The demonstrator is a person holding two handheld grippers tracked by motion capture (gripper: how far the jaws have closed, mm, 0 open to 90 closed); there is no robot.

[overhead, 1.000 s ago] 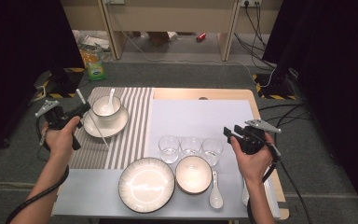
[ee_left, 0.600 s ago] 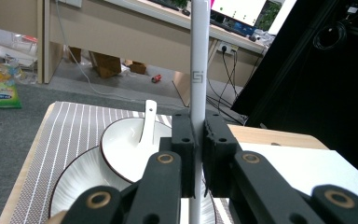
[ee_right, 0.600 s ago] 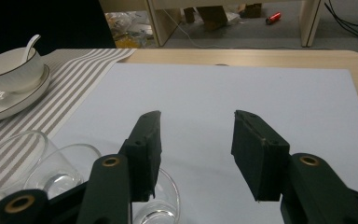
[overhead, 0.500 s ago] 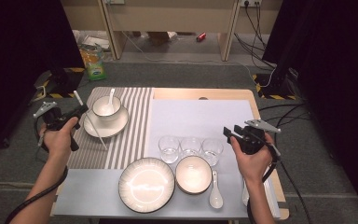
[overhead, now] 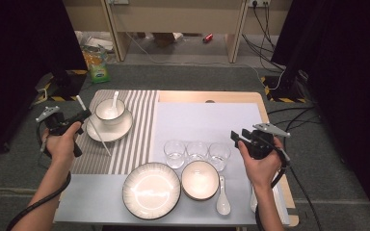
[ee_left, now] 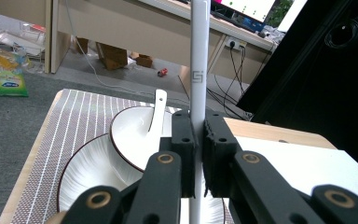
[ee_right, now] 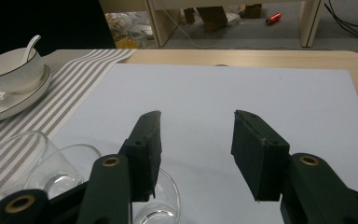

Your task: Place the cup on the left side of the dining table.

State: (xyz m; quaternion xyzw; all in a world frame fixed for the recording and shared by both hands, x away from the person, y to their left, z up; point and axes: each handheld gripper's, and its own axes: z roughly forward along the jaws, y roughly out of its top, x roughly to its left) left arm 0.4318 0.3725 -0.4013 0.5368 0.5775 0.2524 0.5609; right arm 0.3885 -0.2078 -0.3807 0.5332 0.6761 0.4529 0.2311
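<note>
My left gripper (overhead: 83, 116) hangs at the table's left edge, shut on a long white stick (overhead: 99, 138) that slants down over the striped placemat (overhead: 136, 126). In the left gripper view the stick (ee_left: 199, 56) stands upright between the two pads of that gripper (ee_left: 199, 117). Just beyond it, a white bowl (overhead: 110, 111) with a spoon in it rests on a white saucer plate (overhead: 107, 132). At the right, my right gripper (overhead: 237, 137) is open with nothing in it and points left toward three clear glasses (overhead: 196, 150). The right gripper view shows this gripper (ee_right: 198, 117) above the white mat (ee_right: 242, 88).
A large ribbed plate (overhead: 151, 190), a smaller bowl (overhead: 200, 179) and a white spoon (overhead: 222, 198) lie along the near edge. Desk legs, cables and a yellow-green bag (overhead: 96, 62) are on the floor beyond the table.
My left gripper has drifted slightly left and nearer with the stick, away from the bowl. The right gripper has stayed put.
</note>
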